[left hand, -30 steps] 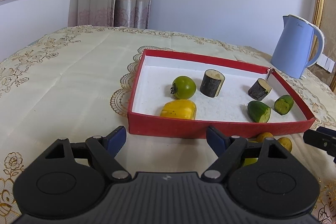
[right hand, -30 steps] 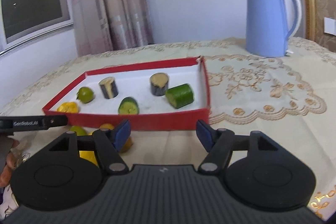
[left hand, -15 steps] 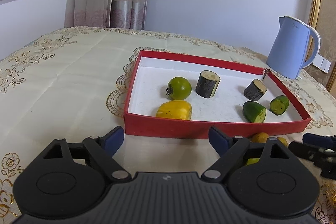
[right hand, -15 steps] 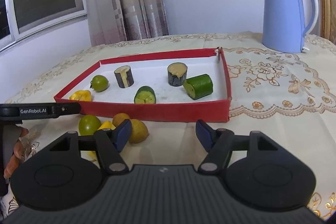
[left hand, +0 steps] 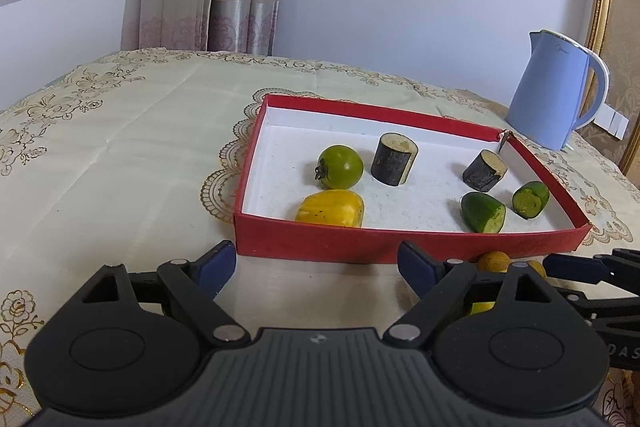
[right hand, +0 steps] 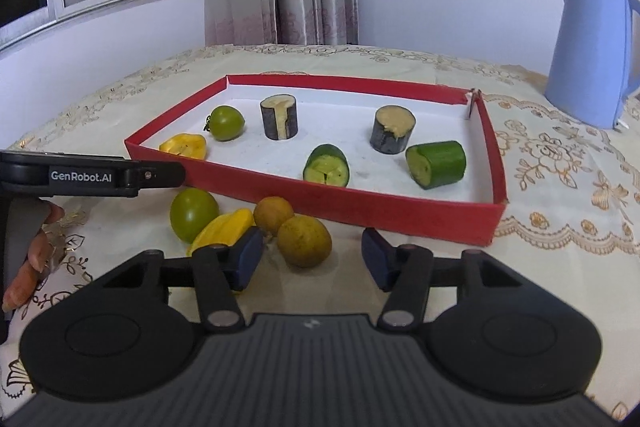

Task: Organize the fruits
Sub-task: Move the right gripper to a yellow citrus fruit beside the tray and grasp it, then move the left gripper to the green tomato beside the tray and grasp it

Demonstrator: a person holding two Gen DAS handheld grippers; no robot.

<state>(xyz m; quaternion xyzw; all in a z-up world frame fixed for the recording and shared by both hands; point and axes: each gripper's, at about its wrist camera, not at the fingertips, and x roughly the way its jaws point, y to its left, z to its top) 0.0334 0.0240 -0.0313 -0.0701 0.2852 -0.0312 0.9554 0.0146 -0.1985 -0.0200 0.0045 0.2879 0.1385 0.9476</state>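
Note:
A red tray (left hand: 400,243) (right hand: 360,203) holds a green tomato (right hand: 226,123), a yellow pepper piece (right hand: 185,146), two eggplant chunks (right hand: 279,117) and two cucumber pieces (right hand: 326,167). On the cloth in front of the tray lie a loose green tomato (right hand: 193,214), a yellow starfruit piece (right hand: 224,227) and two yellow-brown round fruits (right hand: 274,215). The nearer round fruit (right hand: 304,241) sits between the tips of my right gripper (right hand: 312,261), whose jaws are closing; the pads stand clear of it. My left gripper (left hand: 316,263) is open and holds nothing, just short of the tray's front wall.
A blue kettle (left hand: 554,99) (right hand: 592,55) stands beyond the tray's far right corner. A person's hand (right hand: 36,255) holds the left gripper's handle at the left edge. Curtains and a window back the cream embroidered tablecloth (left hand: 120,155).
The right gripper has swung left toward the loose fruits and its jaws have narrowed; a round fruit now lies between its tips. The left gripper has stayed put.

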